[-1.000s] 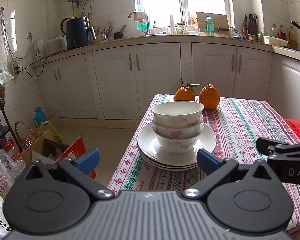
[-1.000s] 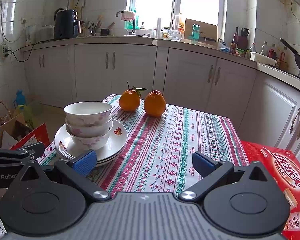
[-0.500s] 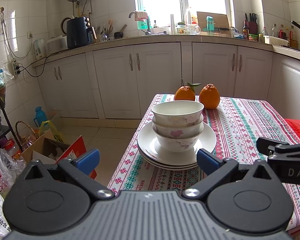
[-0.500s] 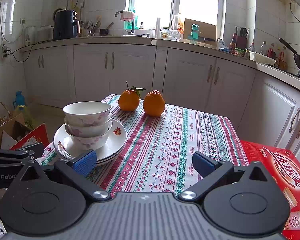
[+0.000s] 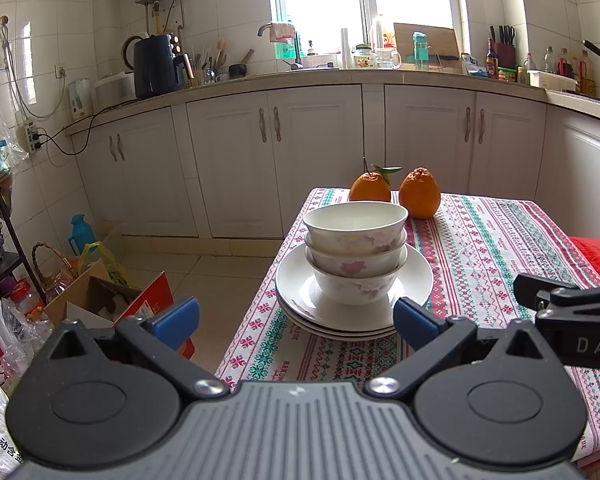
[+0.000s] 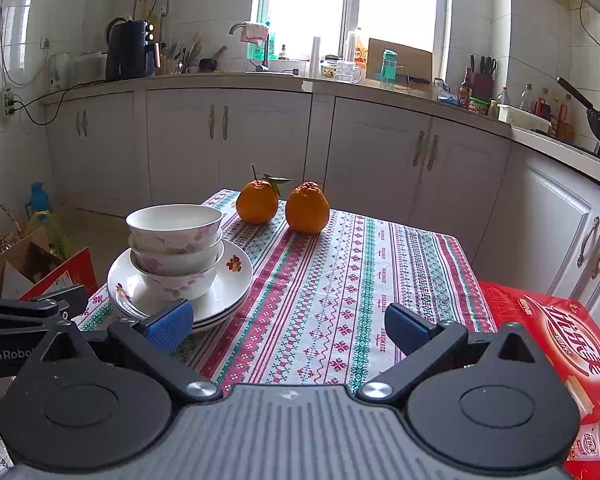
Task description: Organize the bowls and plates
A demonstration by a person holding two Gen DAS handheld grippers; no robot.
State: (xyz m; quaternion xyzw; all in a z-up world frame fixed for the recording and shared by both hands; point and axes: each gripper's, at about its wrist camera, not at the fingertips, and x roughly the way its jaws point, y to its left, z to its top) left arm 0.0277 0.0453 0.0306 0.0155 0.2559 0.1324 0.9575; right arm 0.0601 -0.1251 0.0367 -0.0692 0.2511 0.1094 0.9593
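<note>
two hand-held grippers hover side by side at the near edge of the desk, both spread wide and carrying nothing: the left hand-held gripper faces the crockery head on, its blue pads flanking the pile from a little way back, while the right hand-held gripper looks over bare tablecloth with the pile off to its left. just ahead, near the left edge of the desk, three bowls sit nested on a stack of plates; two oranges rest behind them and a red packet lies at the near right corner

by their glazed look, the bowls and plates are probably ceramic, so stiff, smooth, fairly heavy as a pile and liable to chip or break if knocked or dropped. the nested bowls could slide or rock if lifted together; a pinch across the rim wall of the top bowl seems the safest hold, one pad inside and one outside. the plates lie flat and close, so only their overhanging rim offers a hold

against the frames of a second ago, almost nothing differs: crockery, oranges and both hand-held grippers keep their places, the jaws as wide as before
</note>
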